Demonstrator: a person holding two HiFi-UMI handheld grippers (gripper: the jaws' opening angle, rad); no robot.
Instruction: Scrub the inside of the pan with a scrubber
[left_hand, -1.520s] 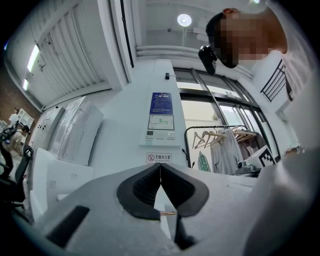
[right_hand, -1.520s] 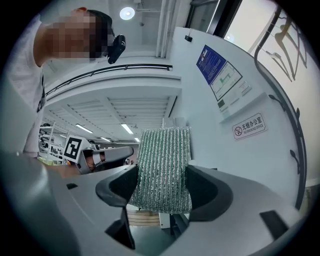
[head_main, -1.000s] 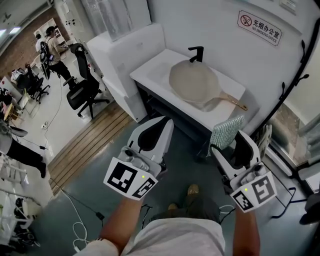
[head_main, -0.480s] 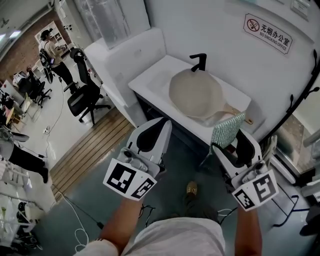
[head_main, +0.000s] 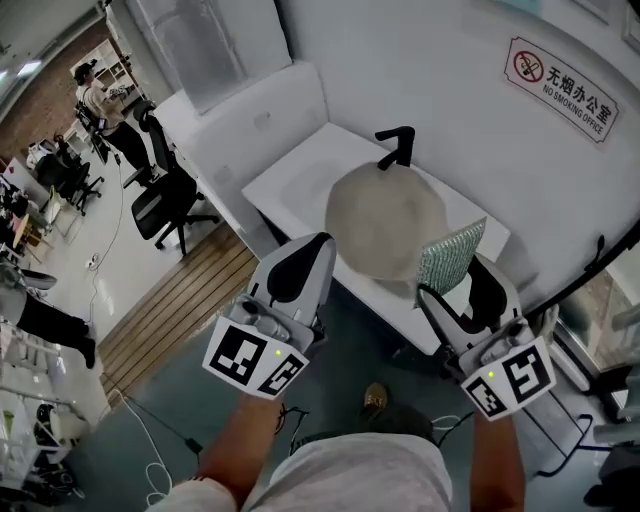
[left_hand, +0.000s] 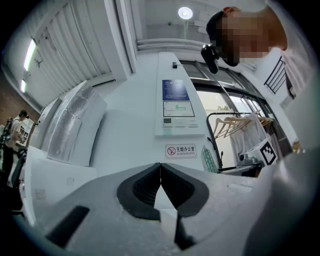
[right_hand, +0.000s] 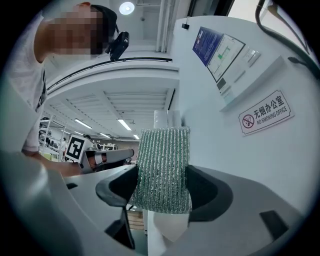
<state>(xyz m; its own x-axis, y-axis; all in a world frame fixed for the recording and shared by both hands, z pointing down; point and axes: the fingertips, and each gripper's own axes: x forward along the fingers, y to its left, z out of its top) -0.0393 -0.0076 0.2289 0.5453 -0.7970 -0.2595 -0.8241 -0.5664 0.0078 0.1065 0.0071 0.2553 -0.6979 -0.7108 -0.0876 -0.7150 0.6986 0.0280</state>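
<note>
A round beige pan (head_main: 385, 220) lies in a white sink (head_main: 290, 170) below a black faucet (head_main: 397, 145). Its handle is hidden behind the scrubber. My left gripper (head_main: 316, 248) is shut and empty, its tip at the sink's near edge just left of the pan. In the left gripper view the left gripper (left_hand: 160, 169) has its dark pads touching. My right gripper (head_main: 452, 290) is shut on a green ribbed scrubber (head_main: 450, 255), which stands upright over the pan's right rim. In the right gripper view the scrubber (right_hand: 162, 169) fills the gap between the right gripper (right_hand: 164, 200) jaws.
A white wall with a no-smoking sign (head_main: 560, 80) rises behind the sink. A white cabinet (head_main: 240, 110) adjoins the sink's left side. A black office chair (head_main: 160, 195) and a wooden slatted floor strip (head_main: 180, 290) lie to the left. A cable (head_main: 150, 430) trails on the floor.
Both grippers have travelled forward to the sink. The pan, well ahead of them a second ago, now lies right at their tips. The scrubber stays gripped; the left jaws stay shut.
</note>
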